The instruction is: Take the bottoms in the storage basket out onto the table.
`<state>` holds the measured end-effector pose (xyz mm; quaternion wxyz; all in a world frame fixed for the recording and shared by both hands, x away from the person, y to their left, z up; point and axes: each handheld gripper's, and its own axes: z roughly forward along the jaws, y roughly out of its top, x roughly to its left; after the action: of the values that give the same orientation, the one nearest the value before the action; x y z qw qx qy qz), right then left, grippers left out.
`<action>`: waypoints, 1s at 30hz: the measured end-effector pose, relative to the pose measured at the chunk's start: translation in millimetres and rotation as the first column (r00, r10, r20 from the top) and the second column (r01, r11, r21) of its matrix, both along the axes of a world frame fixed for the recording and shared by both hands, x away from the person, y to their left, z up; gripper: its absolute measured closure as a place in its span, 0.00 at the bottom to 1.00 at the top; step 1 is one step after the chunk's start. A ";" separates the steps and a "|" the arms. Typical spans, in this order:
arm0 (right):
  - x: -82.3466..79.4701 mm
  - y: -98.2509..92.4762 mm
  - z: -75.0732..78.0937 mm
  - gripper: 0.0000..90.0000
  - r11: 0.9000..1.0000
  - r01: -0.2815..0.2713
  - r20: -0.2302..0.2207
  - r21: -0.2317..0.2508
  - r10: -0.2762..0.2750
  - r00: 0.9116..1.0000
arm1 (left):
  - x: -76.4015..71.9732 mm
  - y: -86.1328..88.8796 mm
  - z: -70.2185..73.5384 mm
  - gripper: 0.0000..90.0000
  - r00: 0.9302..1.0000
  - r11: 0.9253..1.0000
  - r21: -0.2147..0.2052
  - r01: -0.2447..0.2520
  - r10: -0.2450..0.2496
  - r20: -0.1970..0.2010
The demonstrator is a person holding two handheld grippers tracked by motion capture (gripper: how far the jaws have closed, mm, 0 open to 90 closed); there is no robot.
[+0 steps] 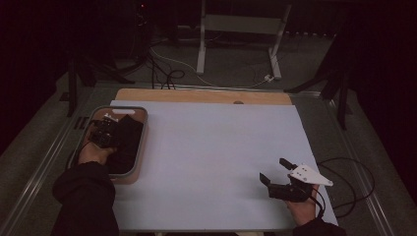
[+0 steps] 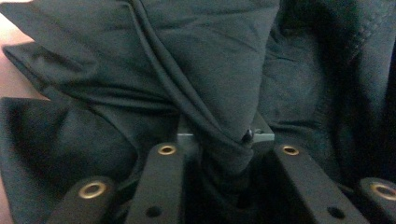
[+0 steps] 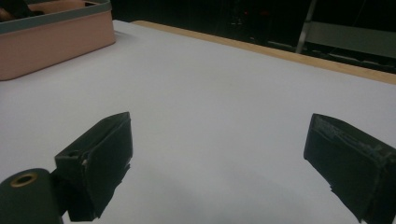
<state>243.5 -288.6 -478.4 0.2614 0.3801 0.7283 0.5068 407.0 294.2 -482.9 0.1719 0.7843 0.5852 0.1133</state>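
left tool clamped, right tool agape

Bin at the table's left edge

The cloth lies in the bin near the table's left edge; the right gripper sits by the near right corner.

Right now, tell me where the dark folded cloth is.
In the high view the dark folded cloth lies inside the pink grey-rimmed tub at the table's left, with the left gripper closed on a fold.
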 end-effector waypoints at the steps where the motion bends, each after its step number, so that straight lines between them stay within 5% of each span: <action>1: 0.0 -0.1 0.0 0.09 1.000 0.001 -0.001 0.000 -0.001 1.000 | -0.1 -0.2 1.0 0.84 1.000 1.000 0.002 -0.001 0.001 0.001; 6: -0.2 -0.7 0.2 0.09 1.000 0.003 -0.001 0.001 -0.003 1.000 | -1.5 -0.3 9.2 0.86 1.000 1.000 0.005 0.001 -0.001 0.024; 11: -0.3 -0.3 0.2 0.09 1.000 0.004 -0.002 0.001 -0.004 1.000 | -6.8 4.1 22.1 0.91 0.997 0.998 -0.061 -0.008 0.013 0.071; 30: 0.4 0.8 -0.5 0.09 1.000 0.002 -0.005 0.001 -0.002 1.000 | -22.8 11.0 56.1 0.92 0.982 0.987 -0.158 0.038 -0.008 0.187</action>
<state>243.9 -287.8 -478.9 0.2599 0.3823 0.7282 0.5060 384.2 305.2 -426.8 0.2899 0.7606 0.5647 0.1360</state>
